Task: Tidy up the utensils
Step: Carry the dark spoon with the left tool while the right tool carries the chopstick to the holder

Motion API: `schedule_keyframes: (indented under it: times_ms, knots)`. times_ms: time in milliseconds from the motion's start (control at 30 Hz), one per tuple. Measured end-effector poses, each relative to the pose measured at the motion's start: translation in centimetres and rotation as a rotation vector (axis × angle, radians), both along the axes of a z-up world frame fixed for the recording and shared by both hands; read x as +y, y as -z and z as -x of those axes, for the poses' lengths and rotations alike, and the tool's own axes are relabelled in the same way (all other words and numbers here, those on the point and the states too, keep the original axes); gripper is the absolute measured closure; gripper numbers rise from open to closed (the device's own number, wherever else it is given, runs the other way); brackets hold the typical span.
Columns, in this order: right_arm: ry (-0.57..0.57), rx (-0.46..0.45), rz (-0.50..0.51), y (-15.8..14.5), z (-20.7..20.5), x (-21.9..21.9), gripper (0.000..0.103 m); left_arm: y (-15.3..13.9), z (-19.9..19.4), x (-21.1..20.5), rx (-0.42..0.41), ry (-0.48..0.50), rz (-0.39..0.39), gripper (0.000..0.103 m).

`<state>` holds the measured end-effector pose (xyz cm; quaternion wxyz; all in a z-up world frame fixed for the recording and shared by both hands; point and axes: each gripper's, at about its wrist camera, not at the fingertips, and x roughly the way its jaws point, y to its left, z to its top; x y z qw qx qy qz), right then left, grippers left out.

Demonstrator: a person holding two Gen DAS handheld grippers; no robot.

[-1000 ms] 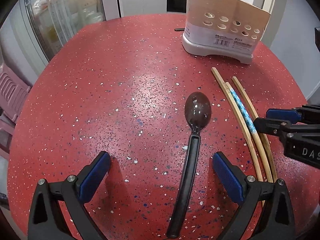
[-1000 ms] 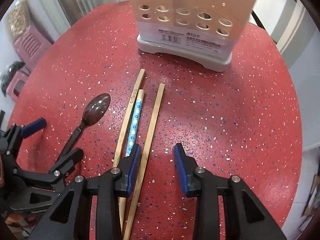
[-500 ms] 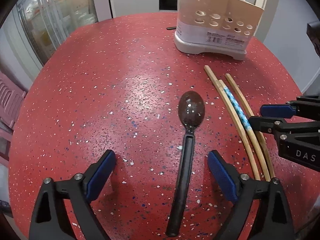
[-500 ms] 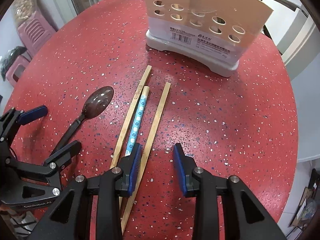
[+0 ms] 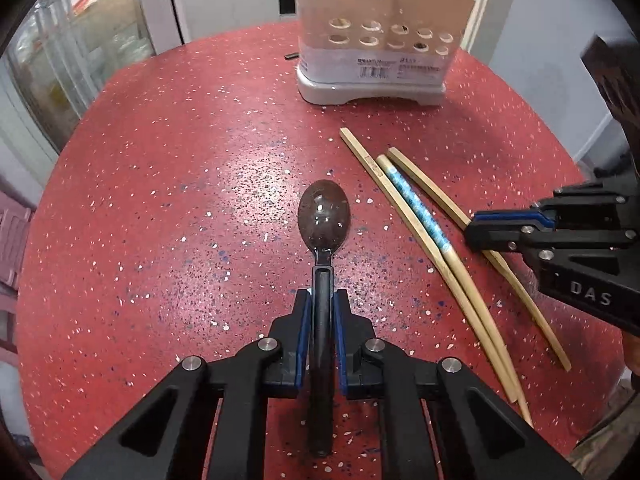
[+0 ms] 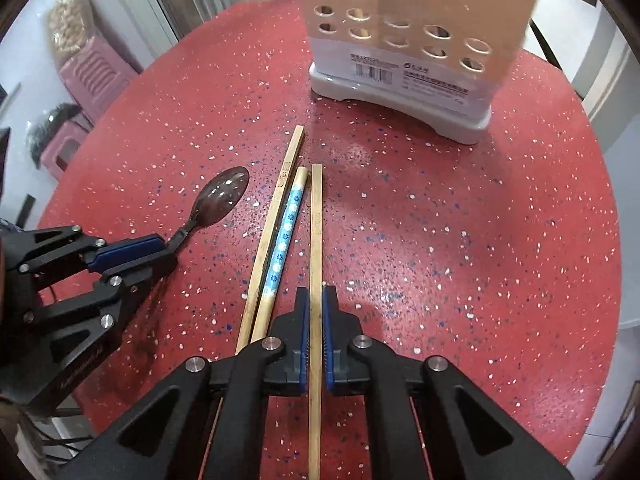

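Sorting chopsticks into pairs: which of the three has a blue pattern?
The middle chopstick, wrapped in blue flowers; the two plain chopsticks flank it.

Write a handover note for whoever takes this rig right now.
Left gripper: jaws closing on the black spoon handle, spoon flat on the red table.
Right gripper: shut on the plain chopstick.
Patterned chopstick and third chopstick lie loose beside it.
Done: grasps only.
Left: lift each utensil into the holder, then fetch the other two.
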<state>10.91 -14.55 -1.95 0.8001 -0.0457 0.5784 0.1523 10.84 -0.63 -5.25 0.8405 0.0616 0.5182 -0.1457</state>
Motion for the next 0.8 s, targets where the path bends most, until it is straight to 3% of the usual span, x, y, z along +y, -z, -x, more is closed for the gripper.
schedule_keyframes:
  times_ms: [400,800]
  knots:
    - [0.015,-0.086,-0.189,-3.0,2.3,-4.9,0.097,-2.5,1.8,1.3,-0.106,-0.112,0.152,0.066]
    - [0.032,-0.192,-0.3,-7.9,2.6,-6.5,0.097,-6.2,1.4,0.3,-0.207,-0.125,0.186,0.066]
